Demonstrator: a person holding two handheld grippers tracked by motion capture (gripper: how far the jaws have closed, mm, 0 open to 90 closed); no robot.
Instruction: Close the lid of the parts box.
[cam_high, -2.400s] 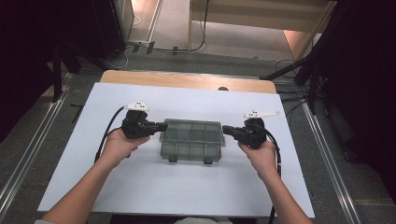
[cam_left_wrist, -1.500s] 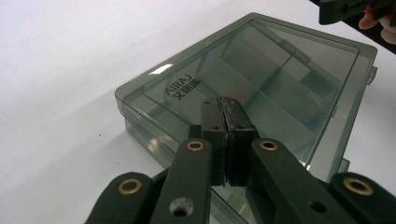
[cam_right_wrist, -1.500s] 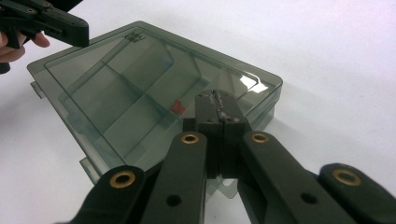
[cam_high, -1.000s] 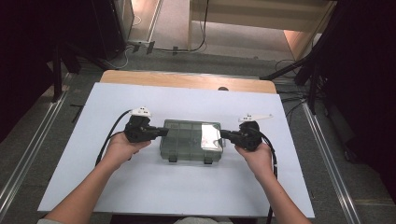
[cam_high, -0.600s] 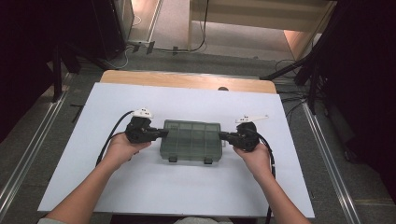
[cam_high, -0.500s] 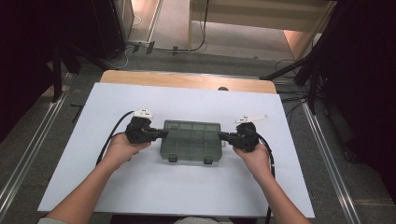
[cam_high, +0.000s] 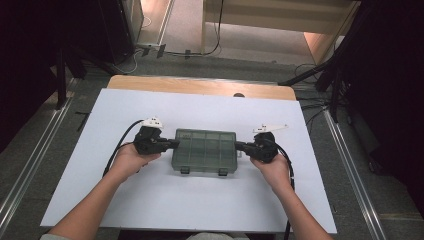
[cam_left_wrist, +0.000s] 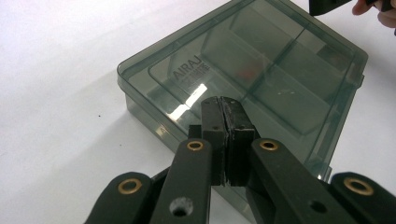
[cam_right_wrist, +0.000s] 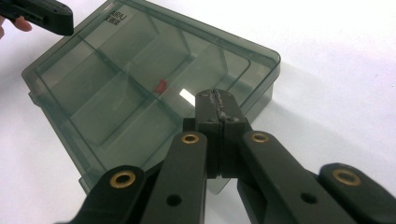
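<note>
The compartment box (cam_high: 204, 150), made of smoky see-through plastic with its lid shut, is seen lying flat near the middle of the white table (cam_high: 100, 200), a little closer to the near edge than to the far one. Two small latches are seen on its near side.

The left gripper (cam_high: 172, 144) is held at the box's left end, with its jaws pressed together and nothing between them. In the left gripper view the closed tips (cam_left_wrist: 226, 106) are seen against the lid's near edge. The right gripper (cam_high: 239, 146) is held the same way at the box's right end, its jaws shut too, with the tips (cam_right_wrist: 215, 99) over the lid's rim.

A moment ago the box was seen a bit crooked, with a bright glare on its right part. Now it is set straight between the two grippers. So the box has likely been squared up by pushing from both ends, and the latches may be dealt with next.

A small red thing (cam_right_wrist: 161, 85) is seen inside one compartment. Farther off, a strip of bare wood (cam_high: 200, 86) is seen at the far edge.
</note>
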